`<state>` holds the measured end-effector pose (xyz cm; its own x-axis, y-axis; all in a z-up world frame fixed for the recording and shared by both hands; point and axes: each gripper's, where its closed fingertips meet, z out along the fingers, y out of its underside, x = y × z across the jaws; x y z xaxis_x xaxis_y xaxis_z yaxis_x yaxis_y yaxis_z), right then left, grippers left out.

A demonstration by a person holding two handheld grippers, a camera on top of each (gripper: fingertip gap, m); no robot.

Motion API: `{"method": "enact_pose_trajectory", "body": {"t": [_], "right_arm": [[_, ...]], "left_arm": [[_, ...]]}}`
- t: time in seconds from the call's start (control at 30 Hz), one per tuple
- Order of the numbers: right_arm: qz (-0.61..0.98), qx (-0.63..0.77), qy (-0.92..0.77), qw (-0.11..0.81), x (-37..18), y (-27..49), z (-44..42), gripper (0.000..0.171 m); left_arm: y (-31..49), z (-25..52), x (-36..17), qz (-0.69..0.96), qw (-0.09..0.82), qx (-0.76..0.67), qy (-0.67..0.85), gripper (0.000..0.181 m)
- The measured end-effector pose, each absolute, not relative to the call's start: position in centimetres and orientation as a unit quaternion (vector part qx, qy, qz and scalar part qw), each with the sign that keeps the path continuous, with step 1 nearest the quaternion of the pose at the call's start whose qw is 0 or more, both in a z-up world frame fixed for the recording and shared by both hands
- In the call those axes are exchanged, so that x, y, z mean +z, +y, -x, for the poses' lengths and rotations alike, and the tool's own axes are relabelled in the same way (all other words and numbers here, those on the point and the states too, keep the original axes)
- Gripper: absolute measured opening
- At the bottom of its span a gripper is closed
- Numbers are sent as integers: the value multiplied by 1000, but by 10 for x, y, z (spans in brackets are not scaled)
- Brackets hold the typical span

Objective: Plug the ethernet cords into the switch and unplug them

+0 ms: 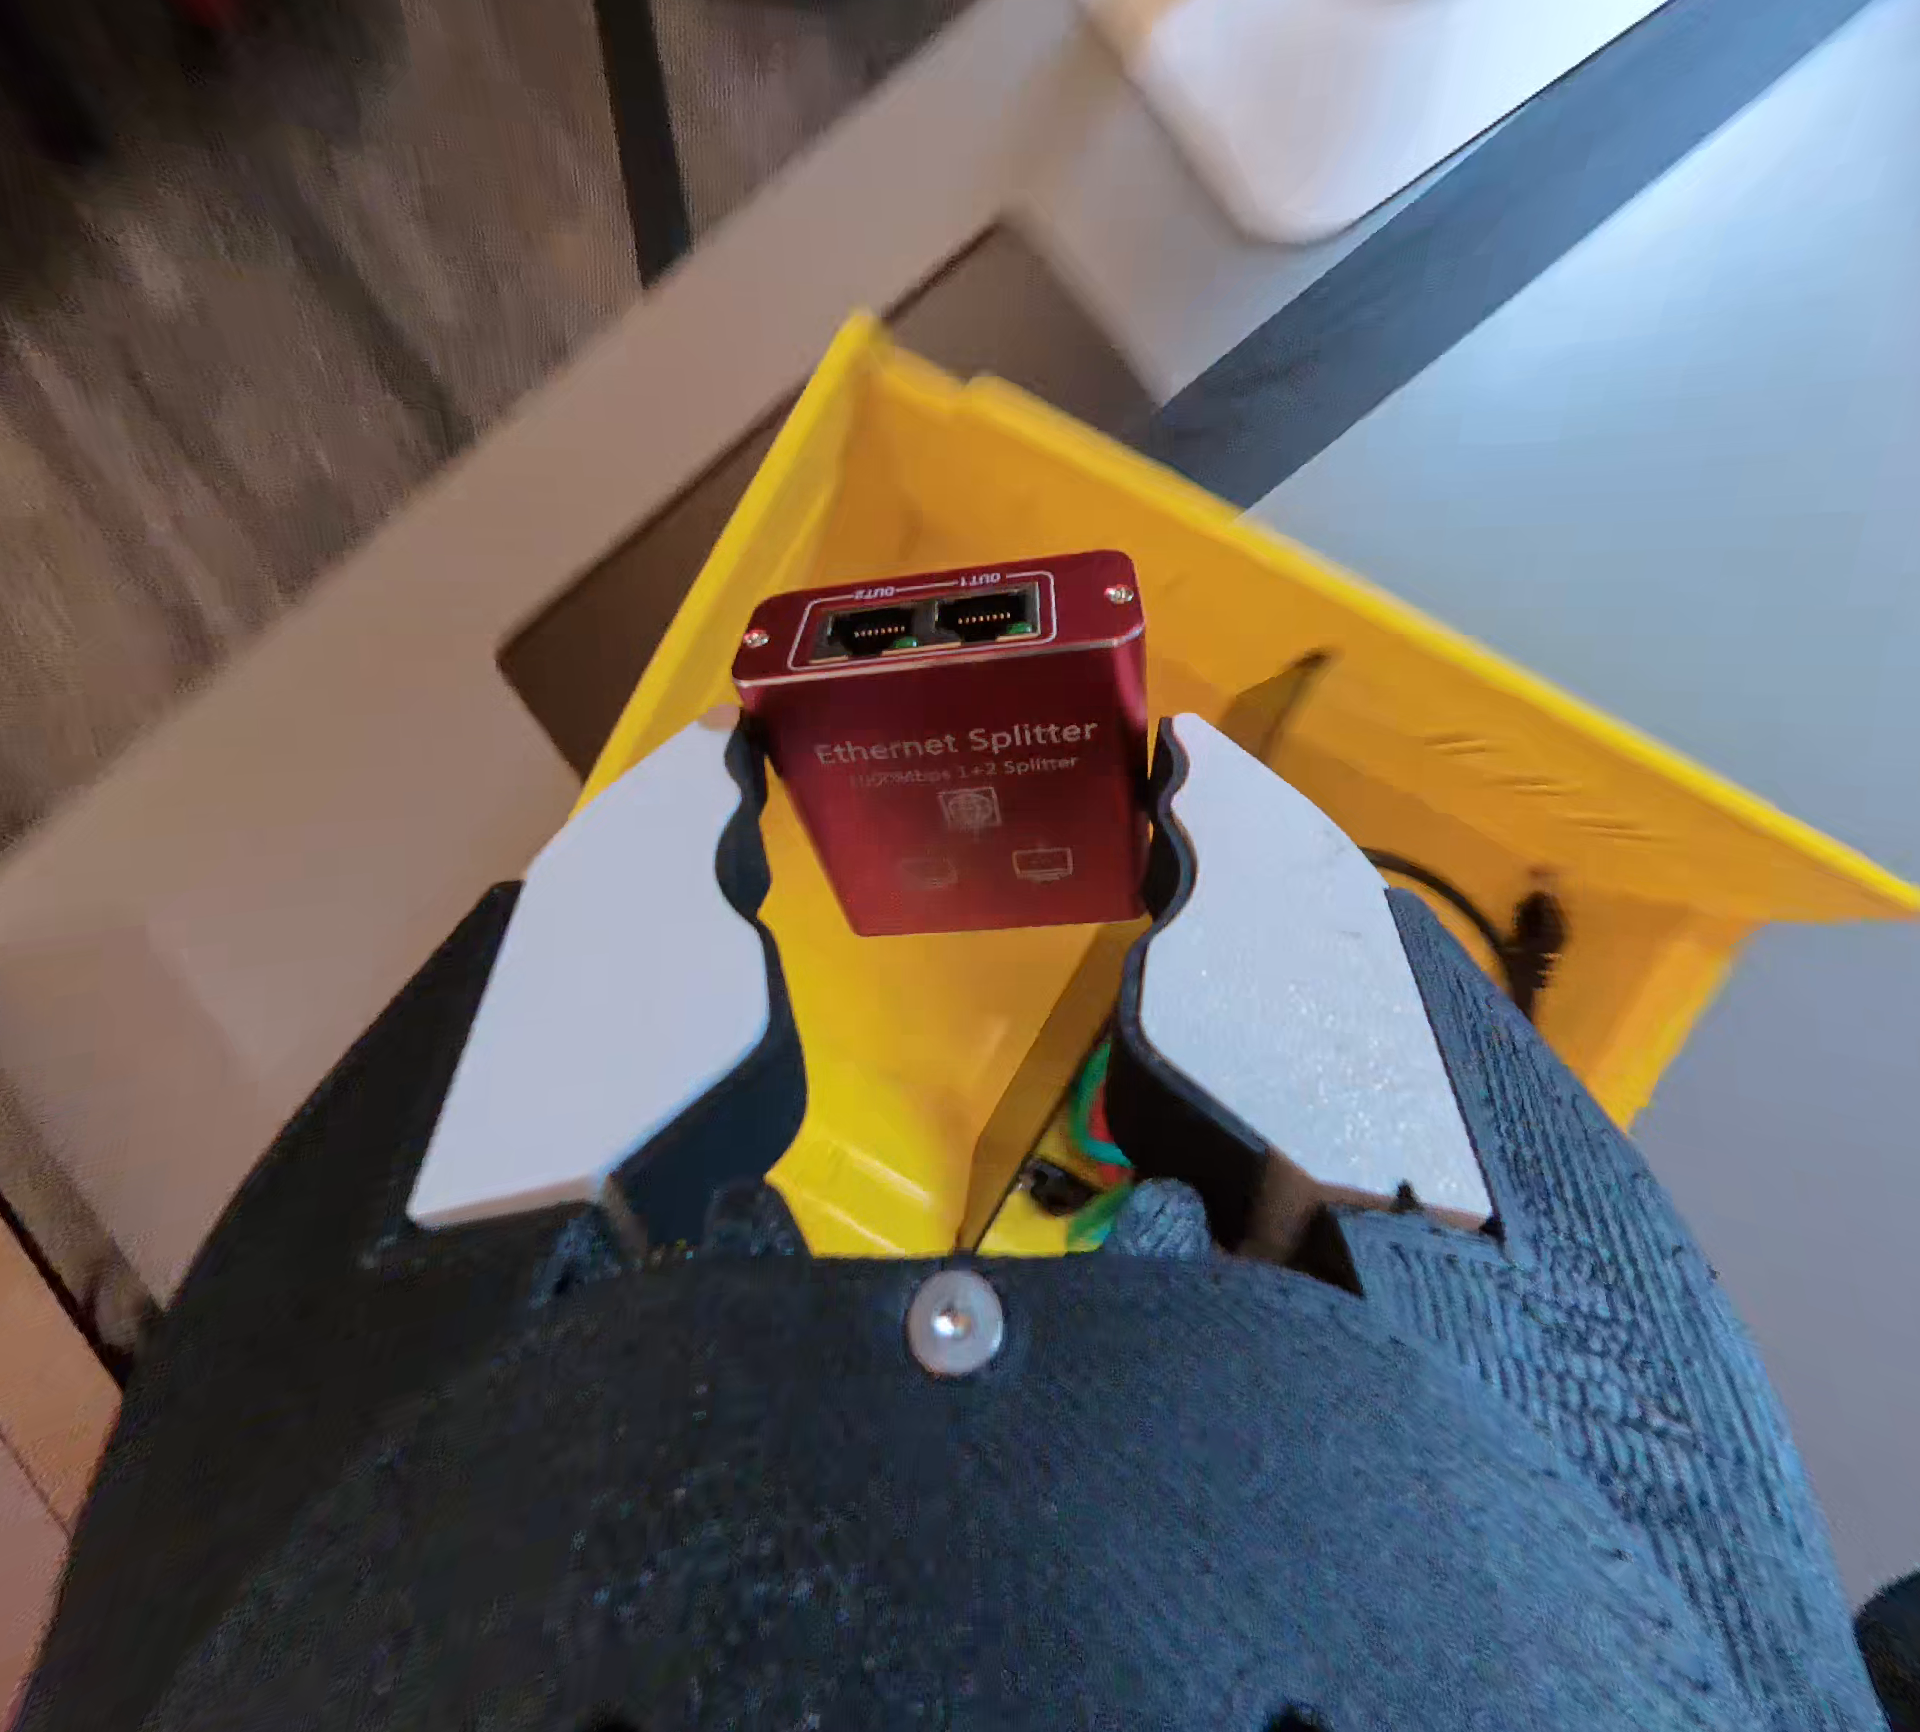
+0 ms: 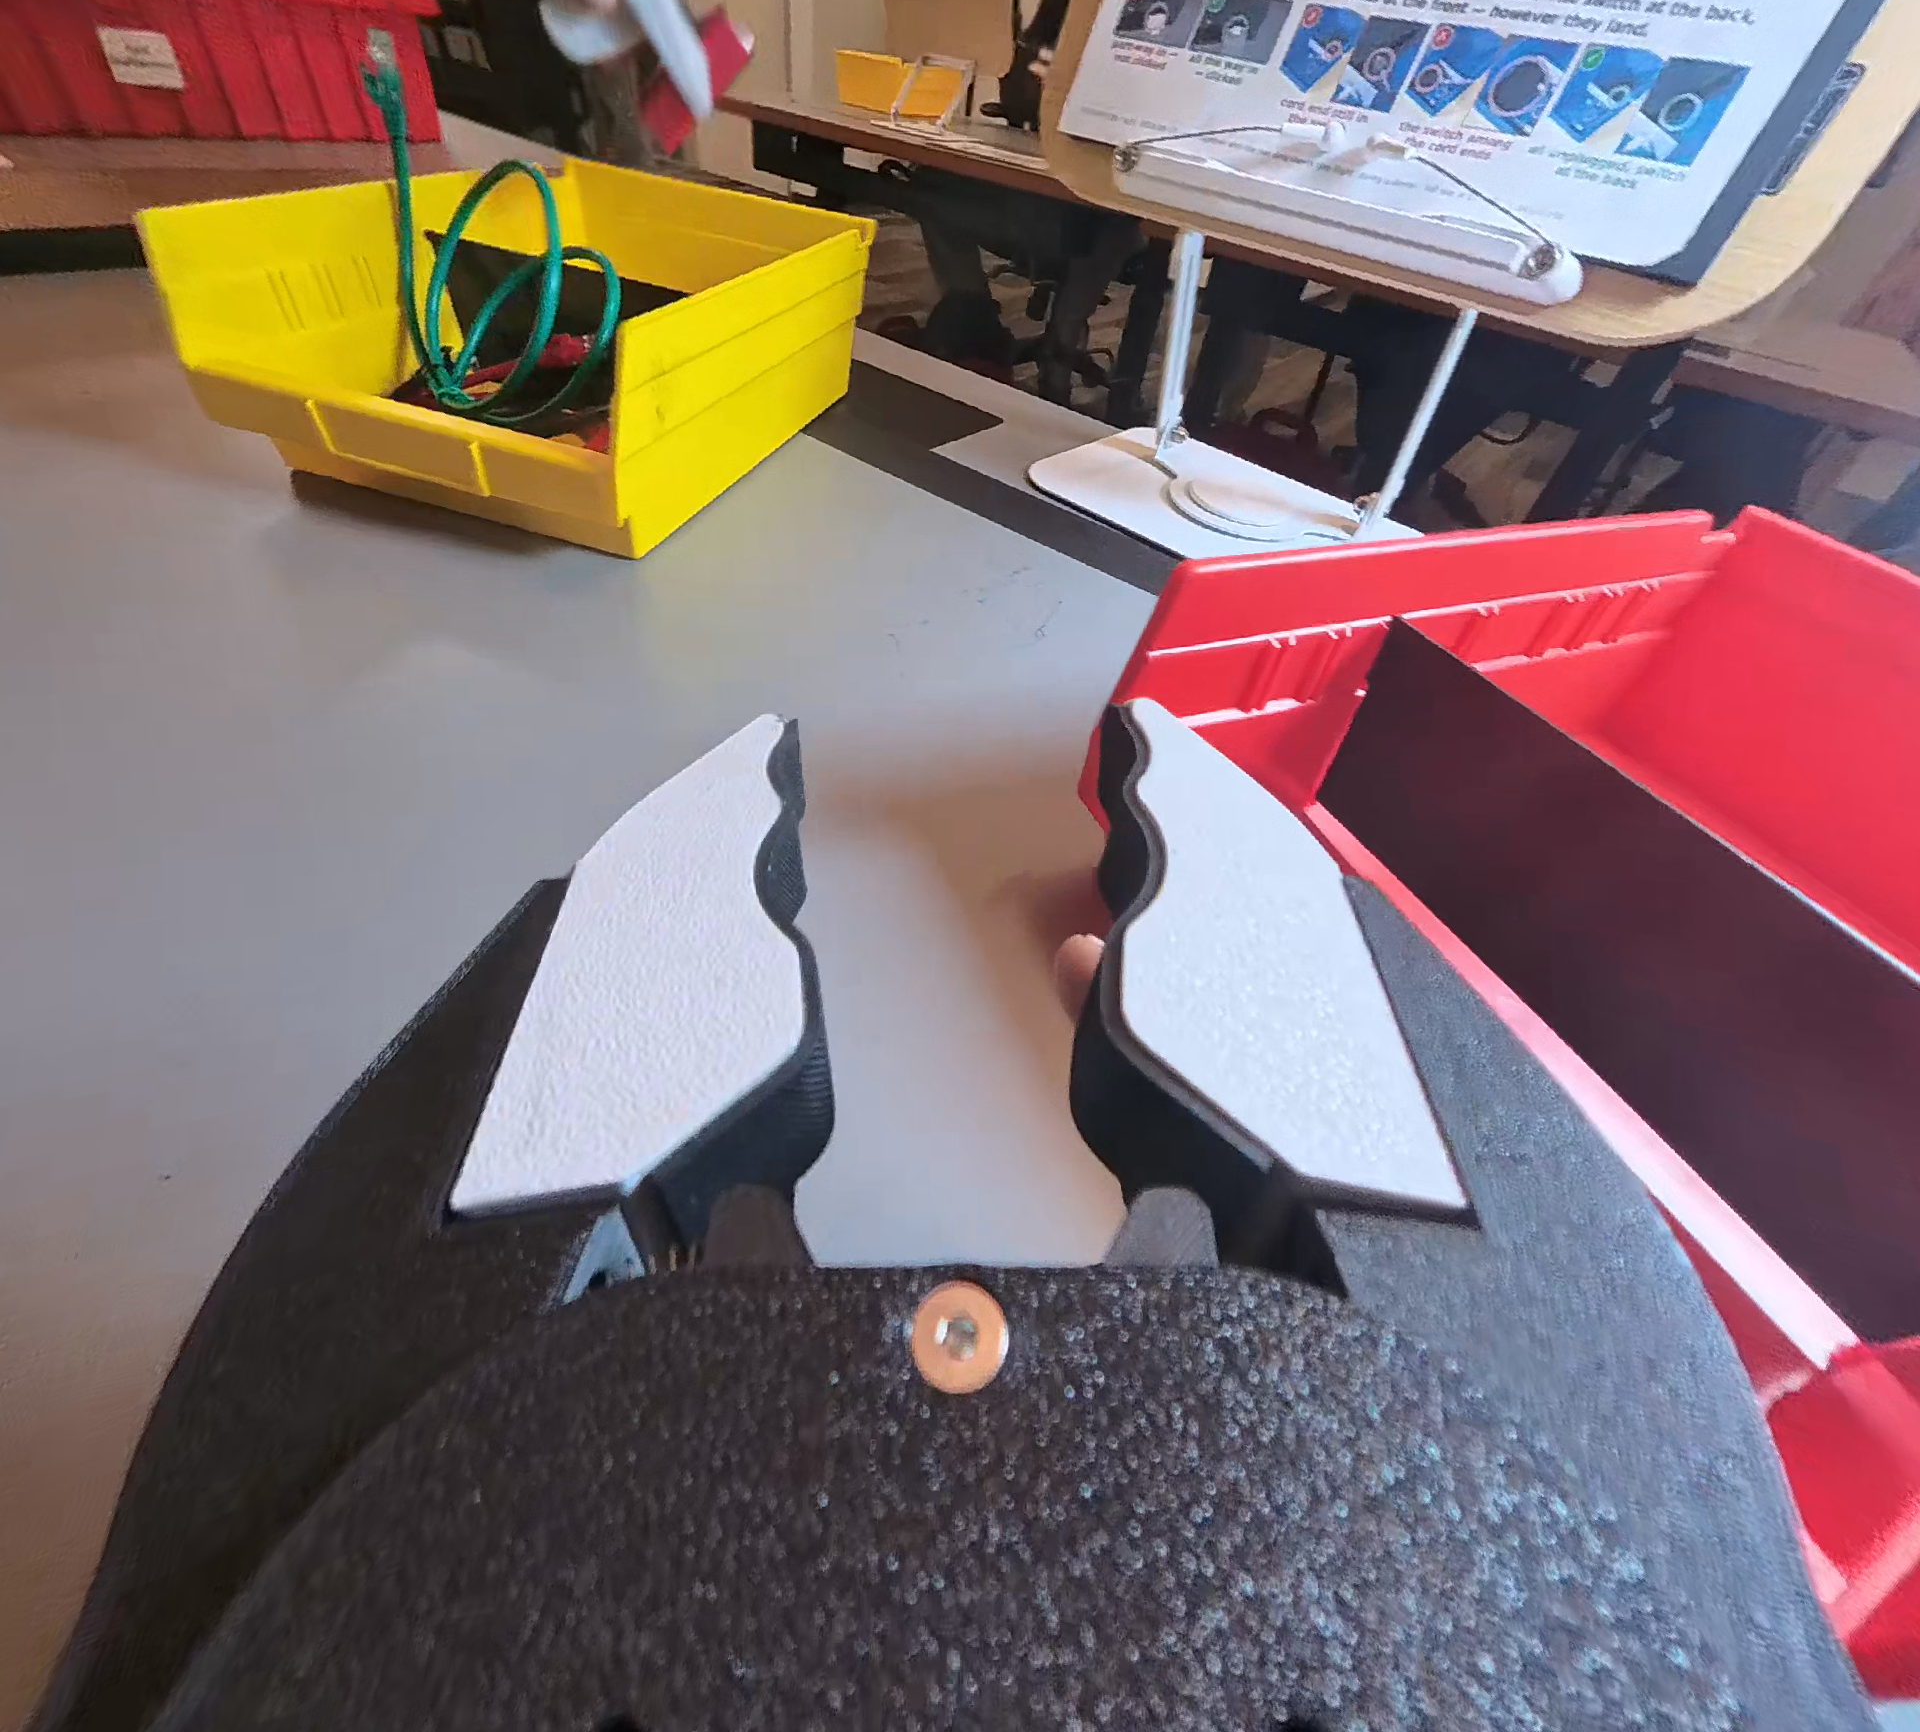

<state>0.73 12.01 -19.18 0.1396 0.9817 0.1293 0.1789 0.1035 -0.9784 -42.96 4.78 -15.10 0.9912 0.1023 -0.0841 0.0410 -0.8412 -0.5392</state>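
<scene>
The left gripper (image 1: 951, 778) is clamped on the red switch (image 1: 961, 747), its two fingers pressed against the switch's long sides. The switch's end with two ports faces away from the camera, and both ports are vacant. The switch is held in the air above the yellow bin (image 1: 1351, 643), which sits by the edge of the grey table (image 1: 1662, 332). A bit of green cord (image 1: 1091, 1111) shows low in the bin behind the right finger.

The right gripper (image 2: 951, 799) is spread apart with nothing between its fingers, hovering low over the table (image 2: 416, 747). Just beside its right finger stands a red bin (image 2: 1662, 643) with a black divider (image 2: 1558, 851). Farther off to the left is the yellow bin (image 2: 727, 352), holding a looped green cord (image 2: 499, 280) with one plug end rising above the rim. Above it, blurred, the left gripper (image 2: 644, 30) carries the switch (image 2: 707, 72). A white stand (image 2: 1195, 477) with an instruction sheet (image 2: 1455, 20) is behind the red bin.
</scene>
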Motion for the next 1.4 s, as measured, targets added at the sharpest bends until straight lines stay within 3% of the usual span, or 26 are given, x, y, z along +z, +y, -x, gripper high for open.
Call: {"method": "enact_pose_trajectory", "body": {"t": [0.03,0.13,0.23,0.4,0.53,0.77,0.9,0.97,1.13,1.3,1.4], "right_arm": [[539,388,-537,520,-191,116,-6,54],[511,397,-553,526,-184,98,-3,54],[468,387,-578,545,-174,77,0,54],[369,339,-647,575,-170,36,4,56],[281,282,-722,565,-190,4,7,63],[134,142,-799,569,-229,-22,14,67],[69,119,-819,557,-248,-38,15,33],[84,124,-815,560,-248,-36,16,33],[212,291,-757,546,-220,-18,12,30],[271,467,-682,493,-185,-19,-1,30],[280,510,-673,457,-182,-28,-5,30]], "left_arm": [[52,409,-128,945,323,57,-6,72],[54,321,-84,900,424,34,93,71],[38,219,-84,861,470,1,193,71],[2,76,-138,823,483,-106,281,71],[-18,15,-191,835,423,-195,292,71],[-29,-18,-248,863,288,-318,267,70],[-27,-27,-247,853,292,-346,258,68],[-25,-23,-243,844,319,-347,257,67],[-28,-2,-196,785,454,-326,268,63],[-27,6,-192,781,511,-147,328,59],[-24,-6,-195,770,520,-117,351,38]]}}
